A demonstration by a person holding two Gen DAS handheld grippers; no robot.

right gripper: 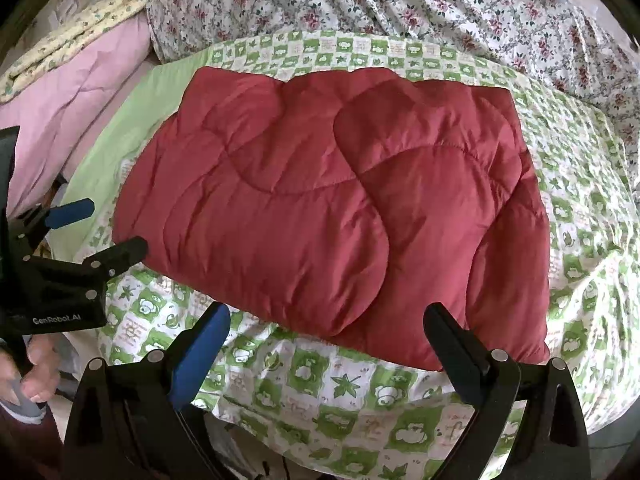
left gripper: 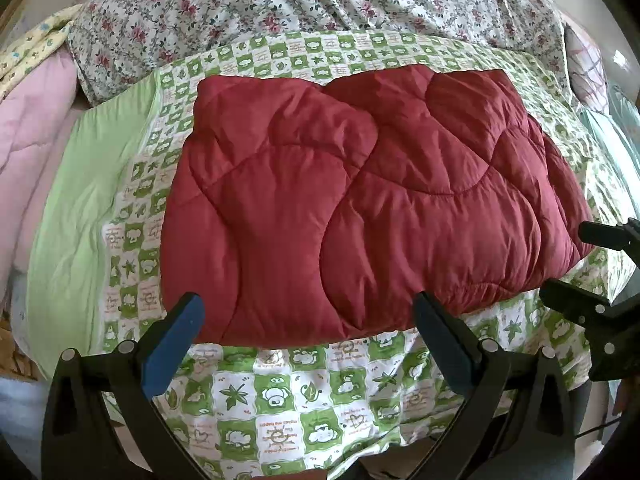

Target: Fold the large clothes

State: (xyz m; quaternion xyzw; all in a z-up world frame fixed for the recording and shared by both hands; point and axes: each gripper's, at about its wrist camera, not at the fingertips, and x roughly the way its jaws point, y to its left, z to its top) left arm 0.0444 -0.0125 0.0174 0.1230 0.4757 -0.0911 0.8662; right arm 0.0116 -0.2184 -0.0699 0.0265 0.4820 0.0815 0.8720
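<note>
– While the quilt (left gripper: 360, 208) lies folded on the green sheet (left gripper: 280, 400), where are the grippers?
– Both sit just off its near edge. From the left wrist view, the left gripper (left gripper: 308, 324) has its jaws spread wide, holding nothing; its fingers frame the quilt's near left part.
– And the right?
– The right gripper (right gripper: 328, 332) is also spread wide and empty, fingers framing the quilt's near right corner. Neither pad clamps the fabric.
– Do they show in each other's view?
– Yes. The right gripper's black fingers show at the right edge of the left view, parted, near the quilt's right side. The left gripper appears at the left edge of the right view, one finger tip close to the quilt's corner; whether it touches, I cannot tell.
– What lies around?
– A floral sheet (left gripper: 320, 4) beyond the quilt, a pink cover (right gripper: 80, 92) to the left, and a hand (right gripper: 28, 376) on the left gripper's handle.
</note>
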